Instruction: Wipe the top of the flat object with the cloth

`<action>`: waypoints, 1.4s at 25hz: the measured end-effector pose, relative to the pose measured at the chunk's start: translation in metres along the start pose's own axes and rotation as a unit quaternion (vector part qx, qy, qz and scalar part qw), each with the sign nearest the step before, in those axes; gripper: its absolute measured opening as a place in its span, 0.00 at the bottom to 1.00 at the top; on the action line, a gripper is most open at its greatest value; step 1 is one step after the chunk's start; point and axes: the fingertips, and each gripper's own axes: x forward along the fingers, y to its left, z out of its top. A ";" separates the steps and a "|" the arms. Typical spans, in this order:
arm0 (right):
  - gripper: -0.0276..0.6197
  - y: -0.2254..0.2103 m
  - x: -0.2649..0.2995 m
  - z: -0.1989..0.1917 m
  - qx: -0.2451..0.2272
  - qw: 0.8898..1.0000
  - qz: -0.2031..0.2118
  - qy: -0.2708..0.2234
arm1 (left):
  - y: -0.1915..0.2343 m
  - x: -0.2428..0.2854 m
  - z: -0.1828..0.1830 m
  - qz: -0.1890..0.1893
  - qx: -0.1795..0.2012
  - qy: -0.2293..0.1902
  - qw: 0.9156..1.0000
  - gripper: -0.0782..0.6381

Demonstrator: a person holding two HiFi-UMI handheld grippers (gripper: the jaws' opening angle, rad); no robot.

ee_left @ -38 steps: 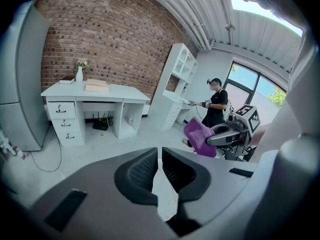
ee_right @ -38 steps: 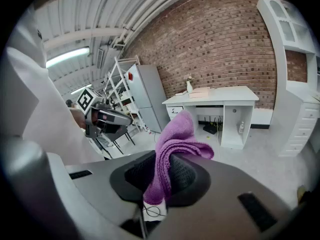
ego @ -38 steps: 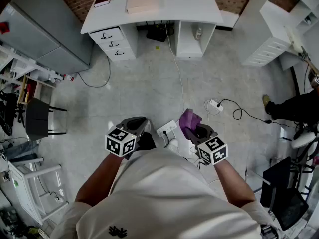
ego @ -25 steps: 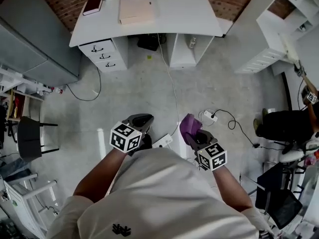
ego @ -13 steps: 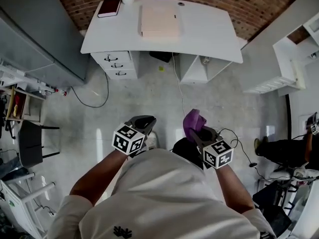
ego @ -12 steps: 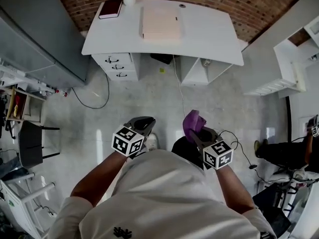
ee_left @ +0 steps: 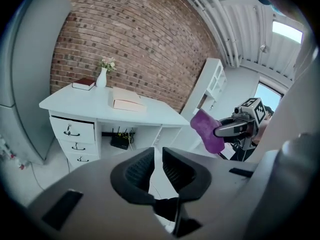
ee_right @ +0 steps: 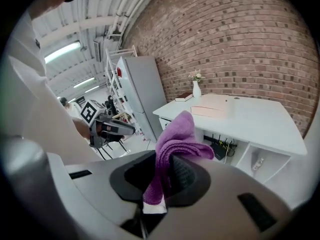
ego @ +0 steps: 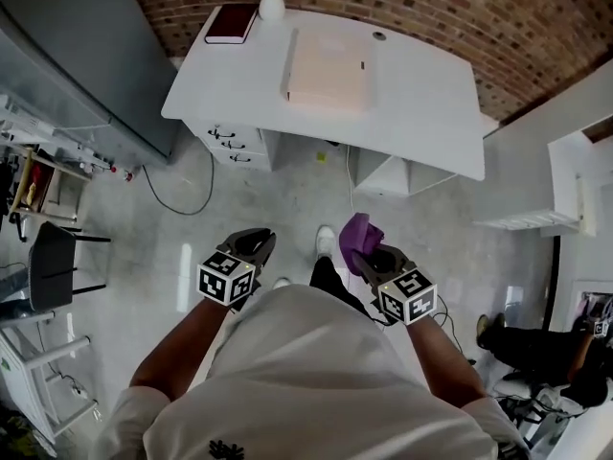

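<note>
Jaws of the right gripper [ee_right: 167, 164] pressed onto a folded purple cloth [ee_right: 175, 136], whose free end stands up above the pads. Jaws of the left gripper [ee_left: 156, 160] parted by a narrow gap, with nothing between them. In the head view, the left gripper [ego: 252, 245] and the right gripper [ego: 370, 255] are held side by side over the floor in front of the white bench [ego: 421, 103], well apart from it, and the cloth [ego: 356, 235] points toward the bench. Each gripper view shows the opposite tool: the right gripper [ee_left: 235, 127] with the cloth [ee_left: 207, 130], and the left gripper [ee_right: 112, 128].

The flat beige object [ego: 328, 68] lies on the bench top, left of its middle, with nothing on it; the same object appears in the left gripper view [ee_left: 127, 99] and the right gripper view [ee_right: 212, 109]. At the bench's rear left corner lie a dark red book [ego: 231, 24] and, just beside it, a white vase [ego: 272, 3] holding flowers. A brick wall [ego: 431, 8] stands behind the bench.
</note>
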 end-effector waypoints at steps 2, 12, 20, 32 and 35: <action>0.17 -0.030 0.005 0.026 -0.011 1.000 0.016 -0.002 | 0.007 0.022 0.031 0.017 -0.012 -0.005 1.000 0.17; 0.17 -0.175 0.031 0.116 -0.026 0.997 0.075 -0.022 | 0.037 0.122 0.156 0.087 -0.028 -0.036 0.995 0.24; 0.17 -0.222 0.082 0.166 -0.040 0.995 0.095 -0.016 | 0.095 0.156 0.185 0.103 -0.099 -0.048 0.989 0.24; 0.17 -0.233 0.180 0.263 -0.089 0.993 0.071 0.023 | 0.227 0.211 0.242 0.030 -0.186 -0.055 0.981 0.24; 0.17 -0.233 0.206 0.275 -0.107 0.991 0.061 0.046 | 0.250 0.229 0.248 0.009 -0.202 -0.043 0.978 0.27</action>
